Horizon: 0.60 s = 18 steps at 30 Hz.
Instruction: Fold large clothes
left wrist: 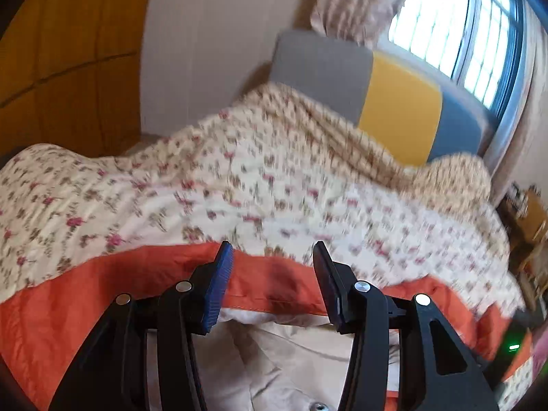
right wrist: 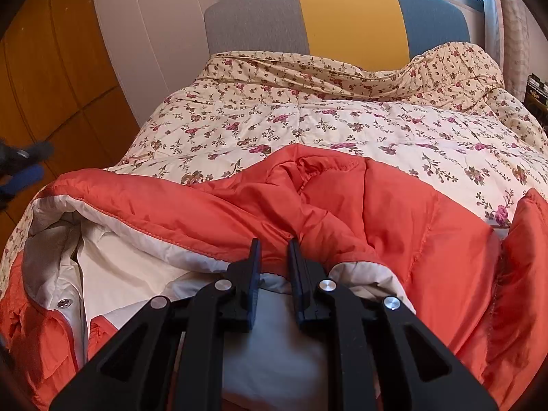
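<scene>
The jacket (right wrist: 342, 205), orange with a pale lining, lies spread on the quilt (right wrist: 308, 120) at the foot of the bed, part-way through its fold as I judge it. My right gripper (right wrist: 274, 260) has its jaws nearly closed on a bunched ridge of orange cloth, and I read that as a grip. My left gripper (left wrist: 270, 267) hangs above the jacket's edge, jaws apart, nothing between them. Next I'd want the left to find a matching edge, then carry both across together. Behind stands the headboard (right wrist: 342, 17).
</scene>
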Each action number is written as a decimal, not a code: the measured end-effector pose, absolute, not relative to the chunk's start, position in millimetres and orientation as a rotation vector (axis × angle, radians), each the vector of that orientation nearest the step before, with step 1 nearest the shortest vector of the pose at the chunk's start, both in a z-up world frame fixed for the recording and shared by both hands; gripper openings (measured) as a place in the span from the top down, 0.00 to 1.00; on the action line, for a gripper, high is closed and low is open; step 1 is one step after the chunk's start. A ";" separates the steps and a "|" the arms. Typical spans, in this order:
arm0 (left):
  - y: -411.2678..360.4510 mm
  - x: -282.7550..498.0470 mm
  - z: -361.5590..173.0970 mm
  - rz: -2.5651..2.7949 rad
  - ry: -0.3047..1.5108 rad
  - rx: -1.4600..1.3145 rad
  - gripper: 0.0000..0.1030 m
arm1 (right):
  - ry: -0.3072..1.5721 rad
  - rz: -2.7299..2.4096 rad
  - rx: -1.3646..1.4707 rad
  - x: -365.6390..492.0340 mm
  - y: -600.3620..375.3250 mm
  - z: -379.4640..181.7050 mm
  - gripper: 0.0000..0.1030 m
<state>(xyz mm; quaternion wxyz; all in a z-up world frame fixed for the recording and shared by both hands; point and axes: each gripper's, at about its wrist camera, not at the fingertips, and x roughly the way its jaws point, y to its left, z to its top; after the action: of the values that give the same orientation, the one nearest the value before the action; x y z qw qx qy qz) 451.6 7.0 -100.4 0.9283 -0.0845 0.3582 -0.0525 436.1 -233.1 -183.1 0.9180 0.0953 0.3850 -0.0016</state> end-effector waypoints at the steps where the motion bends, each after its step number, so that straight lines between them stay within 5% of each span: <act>1: 7.3 451.5 -109.0 -0.112 0.752 -0.169 0.54 | 0.791 -0.003 0.196 436.0 -233.0 -183.2 0.86; 18: 4.2 401.6 -170.8 -0.164 0.798 -0.094 0.55 | 0.739 0.059 0.174 425.3 -221.3 -151.4 0.80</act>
<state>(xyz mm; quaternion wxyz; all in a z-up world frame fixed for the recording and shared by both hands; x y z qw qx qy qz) 401.6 4.2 -170.8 0.9171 -0.0458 0.3880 -0.0796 425.3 -221.3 -151.4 0.9284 0.0851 0.3606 0.0289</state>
